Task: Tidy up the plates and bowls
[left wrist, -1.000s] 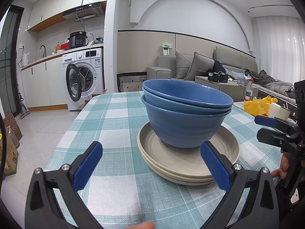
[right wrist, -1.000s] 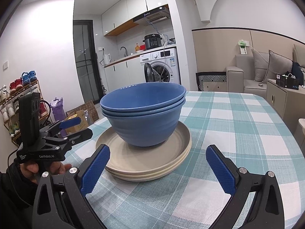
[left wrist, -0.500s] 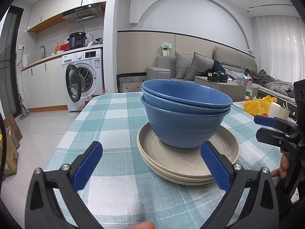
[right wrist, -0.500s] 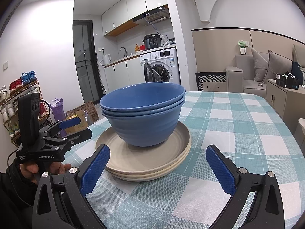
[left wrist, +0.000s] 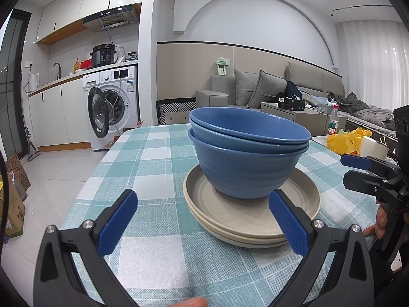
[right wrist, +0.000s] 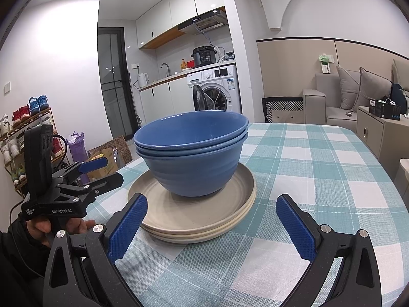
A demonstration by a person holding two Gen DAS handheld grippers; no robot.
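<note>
Nested blue bowls (left wrist: 249, 153) sit on stacked beige plates (left wrist: 251, 215) mid-counter (left wrist: 153, 158). The left hand-held gripper (left wrist: 203, 221) and right hand-held gripper (right wrist: 212, 226), both spread wide and empty, flank the stack from opposite sides.

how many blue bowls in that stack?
3 blue bowls, nested one inside another, the bottom one sitting on the beige plates on the checked tablecloth. Three rims show in both wrist views; a further bowl nested fully inside can't be ruled out.
</note>
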